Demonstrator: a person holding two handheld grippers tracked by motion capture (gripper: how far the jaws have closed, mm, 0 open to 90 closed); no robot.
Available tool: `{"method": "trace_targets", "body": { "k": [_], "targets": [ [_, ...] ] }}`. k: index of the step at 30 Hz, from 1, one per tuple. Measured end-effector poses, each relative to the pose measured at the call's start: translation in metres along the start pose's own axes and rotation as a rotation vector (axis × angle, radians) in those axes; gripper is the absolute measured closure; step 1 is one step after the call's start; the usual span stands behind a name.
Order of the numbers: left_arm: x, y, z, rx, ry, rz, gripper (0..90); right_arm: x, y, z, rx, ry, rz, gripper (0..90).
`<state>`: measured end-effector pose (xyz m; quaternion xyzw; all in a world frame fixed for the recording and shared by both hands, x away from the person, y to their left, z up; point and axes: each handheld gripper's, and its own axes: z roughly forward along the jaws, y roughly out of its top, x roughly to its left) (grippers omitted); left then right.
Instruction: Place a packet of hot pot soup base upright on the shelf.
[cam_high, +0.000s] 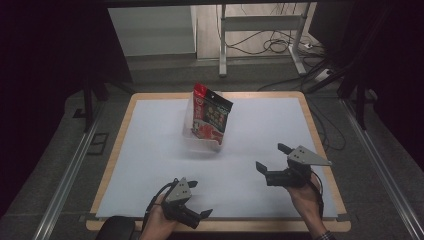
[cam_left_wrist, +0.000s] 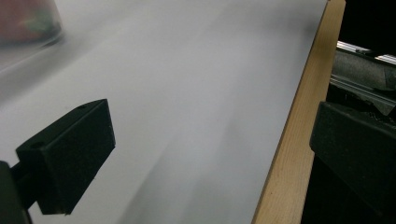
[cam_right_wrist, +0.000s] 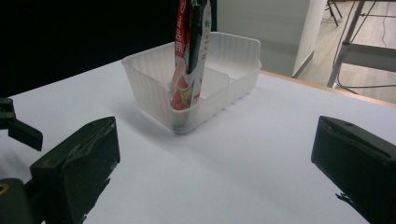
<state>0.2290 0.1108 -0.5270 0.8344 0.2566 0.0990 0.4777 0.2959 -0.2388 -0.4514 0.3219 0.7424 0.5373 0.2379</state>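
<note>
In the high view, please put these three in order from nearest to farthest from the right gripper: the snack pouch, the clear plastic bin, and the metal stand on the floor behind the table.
From the right gripper:
1. Clear plastic bin, mid-table, up and to its left.
2. Snack pouch, standing upright in that bin; its body rises farther back.
3. Metal stand, on the floor beyond the table's far edge.

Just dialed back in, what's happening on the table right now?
A person holds a gripper in each hand over the white table. A red and black snack pouch stands upright in a clear plastic bin toward the far side of the table. The right gripper is open and empty, its jaws facing the bin from a distance. The left gripper sits near the front edge, also open, with nothing between its jaws.
</note>
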Motion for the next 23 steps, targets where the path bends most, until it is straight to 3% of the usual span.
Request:
{"method": "trace_targets", "body": {
  "k": [9,17,23],
  "targets": [
    [0.001,-0.001,-0.001,0.005,0.020,0.002,0.0,0.002,-0.019,-0.021,0.007,-0.040,-0.023,0.8],
    [0.003,-0.001,-0.001,0.020,0.035,0.006,0.0,-0.006,-0.038,-0.036,0.030,-0.071,0.013,0.8],
    [0.003,-0.001,0.000,0.025,0.032,0.007,0.0,-0.011,-0.043,-0.035,0.041,-0.063,0.038,0.7]
  ]
}}
